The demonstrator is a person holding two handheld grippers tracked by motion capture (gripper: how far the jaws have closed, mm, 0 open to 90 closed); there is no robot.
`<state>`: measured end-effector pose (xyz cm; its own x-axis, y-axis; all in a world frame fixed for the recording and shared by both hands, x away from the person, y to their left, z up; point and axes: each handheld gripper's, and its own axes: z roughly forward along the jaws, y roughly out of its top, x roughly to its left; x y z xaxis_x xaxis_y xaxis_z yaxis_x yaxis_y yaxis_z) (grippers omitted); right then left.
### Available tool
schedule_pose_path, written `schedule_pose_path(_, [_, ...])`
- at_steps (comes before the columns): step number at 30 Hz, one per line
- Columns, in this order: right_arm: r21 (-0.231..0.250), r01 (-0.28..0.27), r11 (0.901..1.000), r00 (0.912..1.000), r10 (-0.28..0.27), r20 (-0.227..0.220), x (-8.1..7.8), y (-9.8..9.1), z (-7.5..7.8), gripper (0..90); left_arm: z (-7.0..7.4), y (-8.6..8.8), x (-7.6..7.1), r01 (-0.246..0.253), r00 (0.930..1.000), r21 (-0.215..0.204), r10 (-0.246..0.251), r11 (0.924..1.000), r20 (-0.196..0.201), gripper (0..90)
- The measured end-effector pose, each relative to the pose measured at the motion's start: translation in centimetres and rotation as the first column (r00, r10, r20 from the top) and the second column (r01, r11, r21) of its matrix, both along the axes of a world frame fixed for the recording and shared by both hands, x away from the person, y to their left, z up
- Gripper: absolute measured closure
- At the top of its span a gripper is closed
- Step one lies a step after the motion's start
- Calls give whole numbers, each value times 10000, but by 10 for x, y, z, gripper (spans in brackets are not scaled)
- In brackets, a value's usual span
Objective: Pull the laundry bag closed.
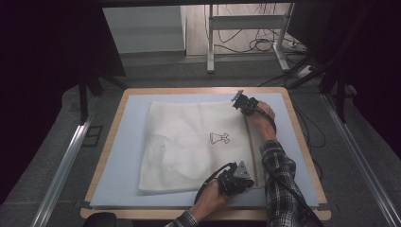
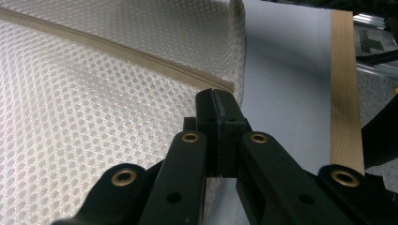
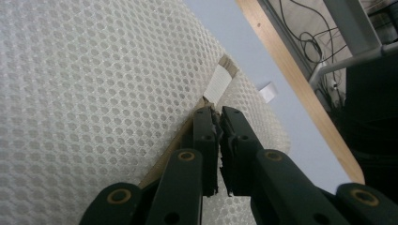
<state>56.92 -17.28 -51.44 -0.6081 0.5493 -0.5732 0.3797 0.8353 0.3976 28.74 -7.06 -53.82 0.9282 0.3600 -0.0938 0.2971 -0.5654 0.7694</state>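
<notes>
A white mesh laundry bag (image 1: 189, 144) is spread flat across the middle of the high view, on a pale blue mat (image 1: 118, 156) that covers the wooden surface (image 1: 302, 137). A small dark line drawing (image 1: 220, 137) is printed near the bag's centre; it is too small to be made out, and no readable writing is seen. The bag's contents are veiled by the mesh and are seen as paler crumpled patches. The left claw (image 1: 235, 178) is seen at the lower centre of that view, at the bag's near right corner, its tips hidden beneath its own body. In the left gripper view, at the centre of the frame, this claw (image 2: 218, 101) is pressed shut on the mesh edge beside the beige zipper tape (image 2: 117, 49). The right claw (image 1: 238, 101) is placed at the bag's far right corner, right of centre in the upper half of the high view. In the right gripper view it (image 3: 217, 112) is closed on the mesh next to a small white tab (image 3: 218, 84), on which no writing is seen; a second white scrap (image 3: 268, 92) is seen on the mat at upper right.
</notes>
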Motion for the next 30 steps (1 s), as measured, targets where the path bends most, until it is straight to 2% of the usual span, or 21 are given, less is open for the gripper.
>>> schedule_pose_path(3, [169,115,9998,9999,-115,3,-2,0,1,826,0,0,1,-4,10000,-15,4,10000,-54,898])
schedule_pose_path(4, [372,260,9990,9997,-260,-7,-4,-1,2,785,0,1,4,11,9994,-112,-15,9999,-342,897])
schedule_pose_path(8, [907,311,9954,9994,-295,-199,-8,-6,8,737,1,4,9,-37,9966,-345,8,9994,-822,857])
schedule_pose_path(13, [1455,350,9887,9992,-322,-218,-13,-10,10,689,8,7,9,-119,9983,-257,104,9996,-568,774])
schedule_pose_path(19, [2085,293,9776,9991,-224,-355,-23,-13,13,603,18,13,11,14,9986,-89,-19,10000,-529,648])
schedule_pose_path(23, [2407,239,9703,9989,-136,-441,-28,-16,17,568,22,23,13,-119,9987,-232,108,9997,-494,577])
schedule_pose_path(24, [2586,245,9657,9986,-115,-517,-29,-16,18,550,22,25,14,-166,9986,-269,152,9995,-503,547])
schedule_pose_path(30, [3165,235,9483,9965,30,-830,-37,-19,22,455,24,34,17,-135,9988,206,145,9997,-461,384])
